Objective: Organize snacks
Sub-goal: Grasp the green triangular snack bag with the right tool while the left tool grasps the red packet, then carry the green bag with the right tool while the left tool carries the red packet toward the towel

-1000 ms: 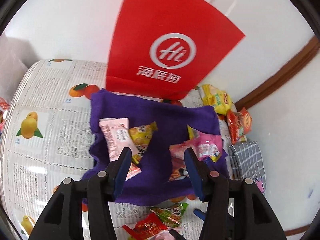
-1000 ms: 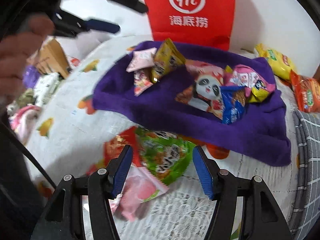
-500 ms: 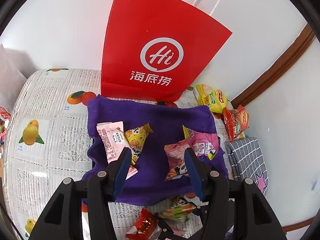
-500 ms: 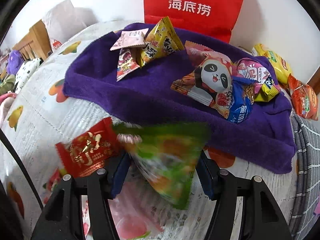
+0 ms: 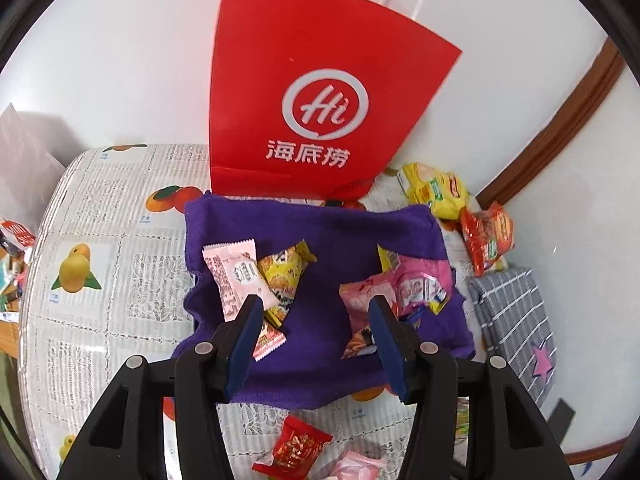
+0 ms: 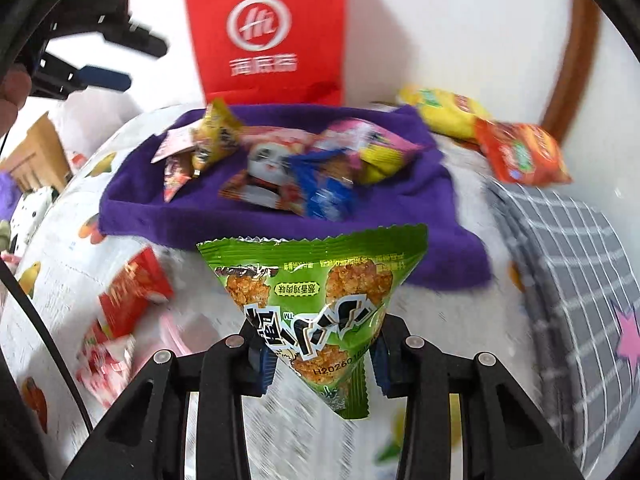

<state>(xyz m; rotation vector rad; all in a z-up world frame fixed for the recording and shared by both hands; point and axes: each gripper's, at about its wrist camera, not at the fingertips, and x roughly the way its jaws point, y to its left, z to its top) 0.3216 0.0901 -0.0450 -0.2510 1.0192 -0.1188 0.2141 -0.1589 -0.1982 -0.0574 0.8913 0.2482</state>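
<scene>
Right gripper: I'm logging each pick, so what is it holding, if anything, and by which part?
The right gripper is shut on the green snack packet, pinching its narrow lower end, with the wide serrated edge sticking up. The left gripper holds nothing.

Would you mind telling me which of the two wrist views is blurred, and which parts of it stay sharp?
Left wrist view: crisp throughout, the red paper bag and purple towel sharp, edges bent by the fisheye. Right wrist view: motion-smeared across the fruit-print tablecloth and the snacks behind; only the green triangular snack packet and the right gripper clamping it stay sharp.
</scene>
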